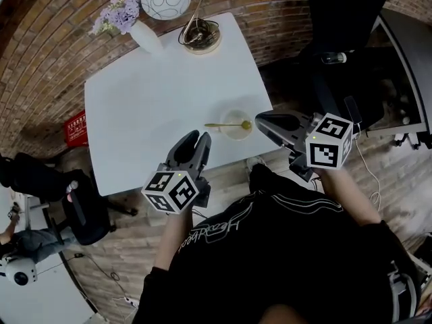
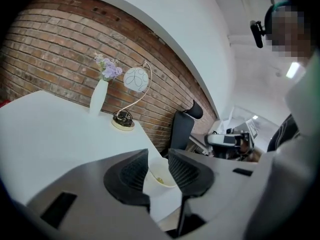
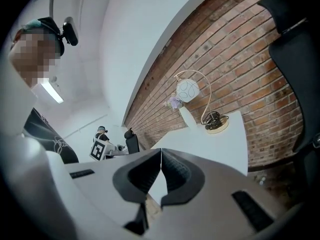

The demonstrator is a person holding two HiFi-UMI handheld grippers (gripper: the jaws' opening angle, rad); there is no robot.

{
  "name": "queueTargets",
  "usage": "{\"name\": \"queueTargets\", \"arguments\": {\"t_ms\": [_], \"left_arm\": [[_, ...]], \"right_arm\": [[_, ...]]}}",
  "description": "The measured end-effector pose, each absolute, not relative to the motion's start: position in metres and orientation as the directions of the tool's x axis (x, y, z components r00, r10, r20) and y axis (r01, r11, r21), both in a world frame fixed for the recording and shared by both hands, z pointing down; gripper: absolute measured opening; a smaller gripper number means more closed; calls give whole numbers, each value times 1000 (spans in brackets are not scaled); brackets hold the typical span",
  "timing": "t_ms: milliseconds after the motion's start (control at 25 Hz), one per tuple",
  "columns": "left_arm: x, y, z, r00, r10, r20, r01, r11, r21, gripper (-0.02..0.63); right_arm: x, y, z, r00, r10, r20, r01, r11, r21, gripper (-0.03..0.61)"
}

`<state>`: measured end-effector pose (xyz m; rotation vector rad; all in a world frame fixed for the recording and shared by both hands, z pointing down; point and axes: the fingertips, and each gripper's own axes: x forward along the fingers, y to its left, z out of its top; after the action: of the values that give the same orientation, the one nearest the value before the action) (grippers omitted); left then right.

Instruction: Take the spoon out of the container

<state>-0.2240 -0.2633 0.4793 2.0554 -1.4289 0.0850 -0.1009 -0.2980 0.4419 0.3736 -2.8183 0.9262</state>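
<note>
Head view first. Looking down on a white table [image 1: 155, 113], broad and bare across the middle. Far edge taken up by a vase [image 1: 138, 31] and a lamp [image 1: 192, 19], brick wall [image 1: 54, 39] right behind. Down by the near right corner, close to the edge, the container [image 1: 233, 134]. Spoon [image 1: 223, 125] lying across it, handle poking out left over the rim, bowl end inside. Left gripper [image 1: 200, 139] low over the near edge, just left of that handle, jaws apart. Right gripper [image 1: 260, 120] at the corner, just right of the container, tips together. Beyond the right edge, a gap of floor, then a black chair [image 1: 344, 25].

Over to the left gripper view. Jaws spread, pads touching nothing. Framed in the gap, the container [image 2: 152, 176], with a yellowish bit of spoon [image 2: 160, 180] inside. Table edge dropping away just past it; chair back standing off beyond. Bare white top sweeping off left towards the vase and lamp.

Now the right gripper view. Tips pressed together, holding nothing. Just a sliver of white table showing behind the pads. Right edge of the table running up to the lamp, then brick.
</note>
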Motion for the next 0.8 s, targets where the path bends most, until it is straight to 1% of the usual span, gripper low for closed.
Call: {"name": "queueTargets", "arguments": {"t_ms": [120,360,600,800], "left_arm": [[-226,-270,492,410,-816,407,-863,-202,464,124],[-225,-285,515,415,-803,427,-849,-173,499,124],[-222,-292,538,395,-792,466,-863,-145,484,126],[-221,-295,544,394,-798,457,-856,-137,498,124]], "right_arm": [[-100,-304,446,-953,-187,240,-293,772,-564,-3],[-89,-315,457,-943,-202,264,-322,752,-575,-3],[-81,-321,465,-936,-214,280,-343,738,-581,-3],[-80,-321,471,-933,-213,290,-350,730,-587,-3]]}}
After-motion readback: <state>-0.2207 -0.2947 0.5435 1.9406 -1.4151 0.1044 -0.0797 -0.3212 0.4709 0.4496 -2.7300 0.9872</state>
